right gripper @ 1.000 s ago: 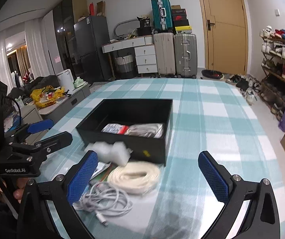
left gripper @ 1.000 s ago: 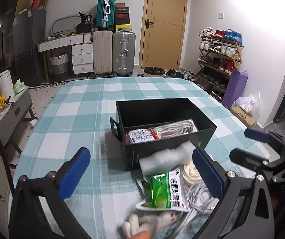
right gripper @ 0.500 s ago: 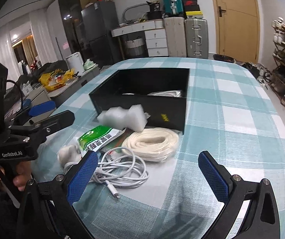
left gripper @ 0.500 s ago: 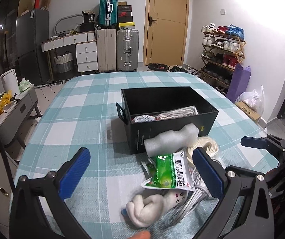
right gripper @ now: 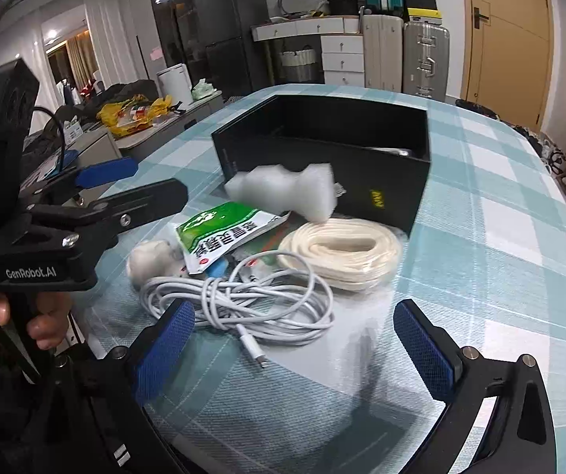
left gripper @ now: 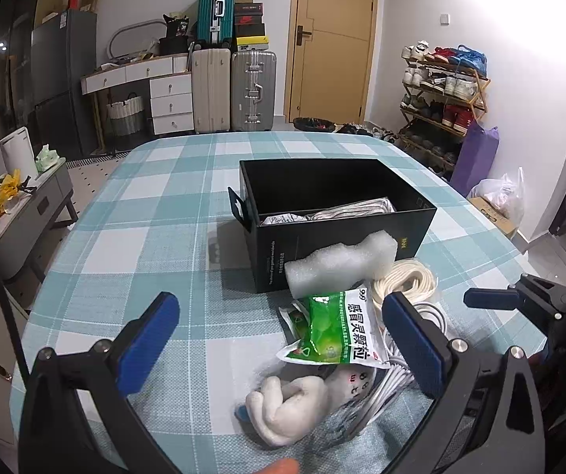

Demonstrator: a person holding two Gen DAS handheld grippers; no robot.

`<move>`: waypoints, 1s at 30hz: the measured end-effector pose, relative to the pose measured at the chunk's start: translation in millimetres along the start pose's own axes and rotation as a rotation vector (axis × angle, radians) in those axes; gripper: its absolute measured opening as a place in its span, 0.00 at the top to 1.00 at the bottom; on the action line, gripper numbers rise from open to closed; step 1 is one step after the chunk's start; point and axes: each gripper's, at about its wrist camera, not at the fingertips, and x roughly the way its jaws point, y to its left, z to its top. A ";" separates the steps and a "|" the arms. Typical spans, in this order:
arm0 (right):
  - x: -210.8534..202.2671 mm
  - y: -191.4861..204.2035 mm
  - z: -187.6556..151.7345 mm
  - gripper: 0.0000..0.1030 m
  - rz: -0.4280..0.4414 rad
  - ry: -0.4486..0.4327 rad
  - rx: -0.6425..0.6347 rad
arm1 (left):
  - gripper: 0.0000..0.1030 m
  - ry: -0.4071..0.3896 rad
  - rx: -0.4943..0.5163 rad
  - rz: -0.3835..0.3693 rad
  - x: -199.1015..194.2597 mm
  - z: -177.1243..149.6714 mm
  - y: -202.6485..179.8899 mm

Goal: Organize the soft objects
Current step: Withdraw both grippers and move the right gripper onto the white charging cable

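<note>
A black box (left gripper: pixel 346 251) (right gripper: pixel 385 181) stands on the checked table and holds a packet and a grey rope coil (left gripper: pixel 352 210). In front of it lie a white foam block (left gripper: pixel 340 264) (right gripper: pixel 283 189), a green packet (left gripper: pixel 338 330) (right gripper: pixel 223 233), a cream rope coil (left gripper: pixel 405 282) (right gripper: pixel 342 252), a white cable (right gripper: pixel 243 300) and a small white plush toy (left gripper: pixel 286 407) (right gripper: pixel 150 256). My left gripper (left gripper: pixel 283 345) is open above the pile, holding nothing. My right gripper (right gripper: pixel 294 349) is open, just short of the cable.
The teal checked tablecloth (left gripper: pixel 144 245) runs to a rounded edge. Suitcases (left gripper: pixel 231 91), drawers and a shoe rack (left gripper: pixel 440 94) stand beyond the table. A hand (right gripper: pixel 42 320) holds the left gripper at the left of the right wrist view.
Both grippers have pulled back from the box and lowered toward the pile, so the plush toy, packet and cable now show fully. Both stay open.
</note>
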 end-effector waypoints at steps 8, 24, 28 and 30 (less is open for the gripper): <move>11.8 -1.7 -2.3 0.01 -0.050 0.046 -0.001 | 0.00 0.012 0.003 -0.001 5.5 -0.3 -0.7; 0.5 -57.2 -6.8 0.01 -0.138 0.071 0.079 | 0.00 0.020 0.008 -0.001 7.9 -2.8 0.6; 2.7 -54.7 -6.5 0.01 -0.093 0.041 0.085 | 0.00 0.022 0.015 -0.003 7.4 -3.9 -0.6; 5.5 -52.9 -5.1 0.01 -0.090 0.024 0.092 | 0.00 0.022 0.018 -0.004 6.6 -4.4 -1.4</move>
